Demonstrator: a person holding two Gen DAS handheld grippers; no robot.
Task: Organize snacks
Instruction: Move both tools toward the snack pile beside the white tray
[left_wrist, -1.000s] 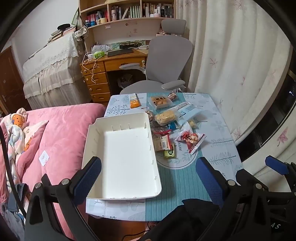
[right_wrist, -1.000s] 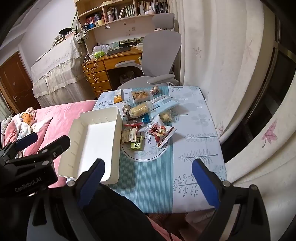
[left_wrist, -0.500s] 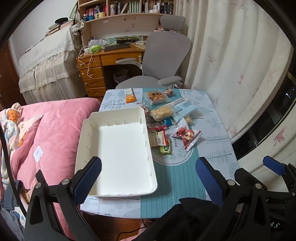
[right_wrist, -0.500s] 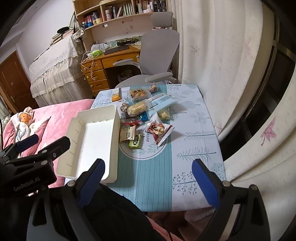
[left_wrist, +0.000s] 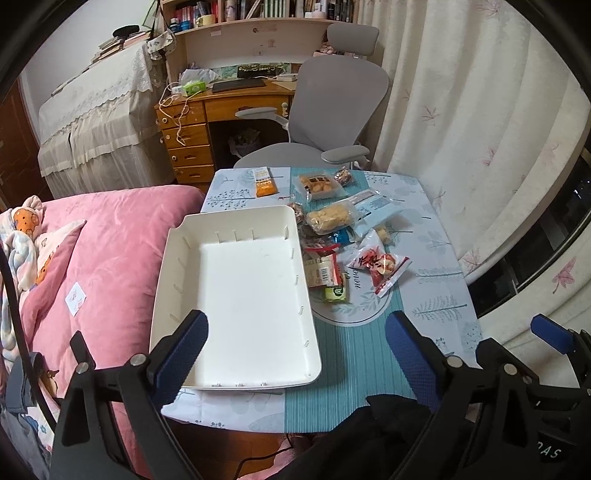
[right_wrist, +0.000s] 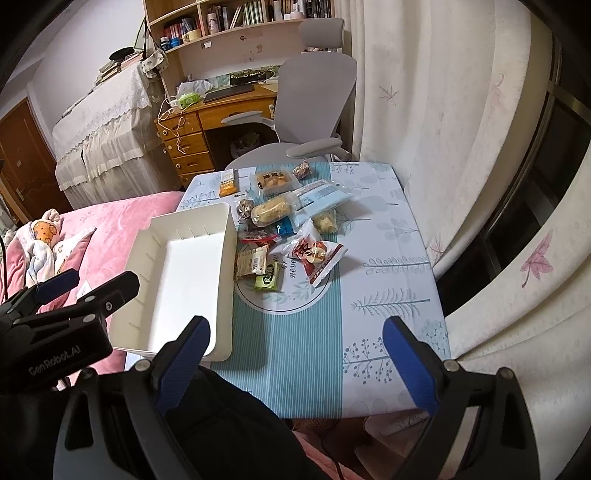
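Snacks lie in a loose heap on my table, all on the blue leaf-print cloth and none in the white tray, whose floor is bare. My left gripper hovers over the tray's near end with its jaws spread wide and nothing between the blue pads. My right gripper hangs over the near edge of the table, equally wide apart and holding nothing.

The tray sits on the left half of the table, its near corner overhanging towards the pink bed. Just beside its right wall I see a barcode packet with a small green packet touching its near edge. To their right is a red-and-white pouch, lying at an angle on the round printed motif. Further back, a clear bag of pale puffed pieces rests against a light blue packet. Behind those are a clear tray of golden pastries and, off to the left near the far edge, an orange bar wrapper lying apart from the rest. A grey office chair stands against the far side of the table.
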